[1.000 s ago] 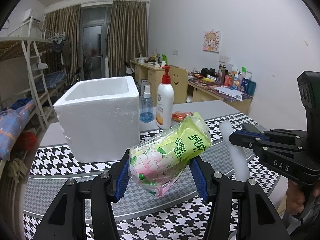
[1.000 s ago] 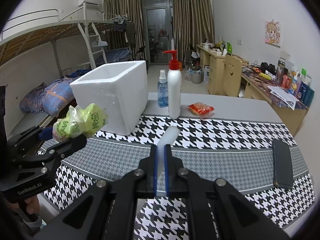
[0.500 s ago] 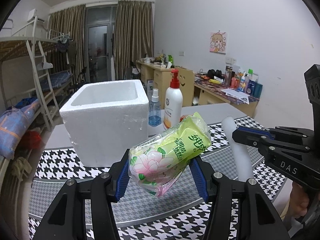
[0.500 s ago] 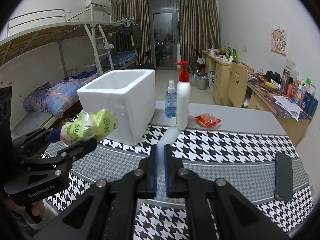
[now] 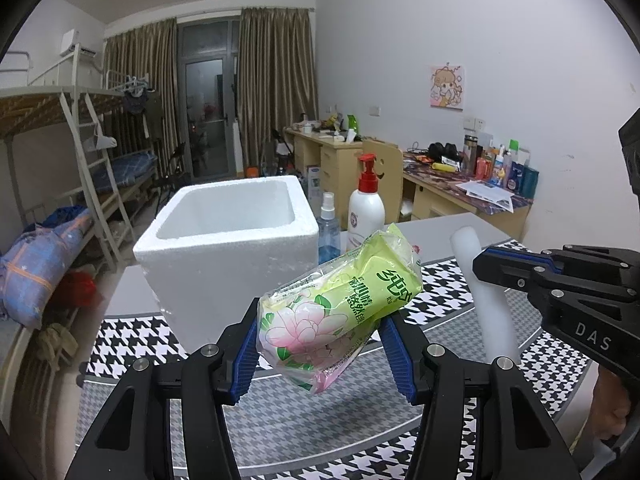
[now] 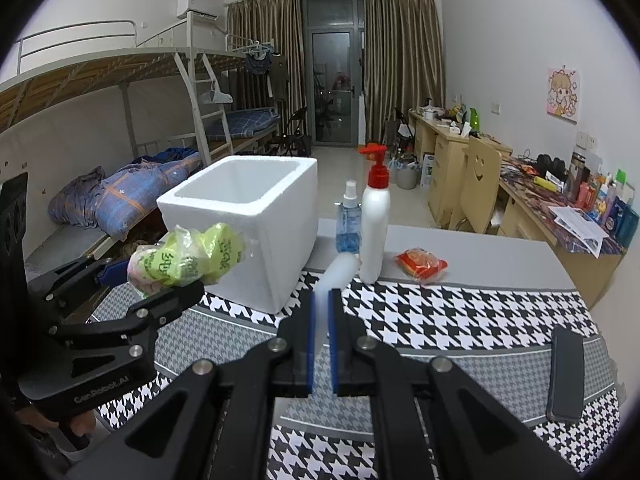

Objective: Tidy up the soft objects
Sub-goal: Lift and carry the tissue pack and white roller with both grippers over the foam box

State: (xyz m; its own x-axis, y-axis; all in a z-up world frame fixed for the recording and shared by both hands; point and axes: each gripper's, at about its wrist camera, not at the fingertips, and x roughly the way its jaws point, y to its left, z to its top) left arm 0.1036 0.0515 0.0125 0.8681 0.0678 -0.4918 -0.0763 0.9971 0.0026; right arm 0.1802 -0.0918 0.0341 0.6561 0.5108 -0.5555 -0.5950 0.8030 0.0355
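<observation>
My left gripper holds the green soft tissue pack with a pink flower print between its fingers, the pack's long axis tilted up to the right. My right gripper pinches a white foam tube. The open white foam box stands ahead on the table, nearer to my left hand.

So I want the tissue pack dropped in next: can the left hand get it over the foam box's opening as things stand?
Probably yes. The left claw holds the tissue pack above the table, and the foam box stands open-topped just ahead, with nothing between them.
</observation>
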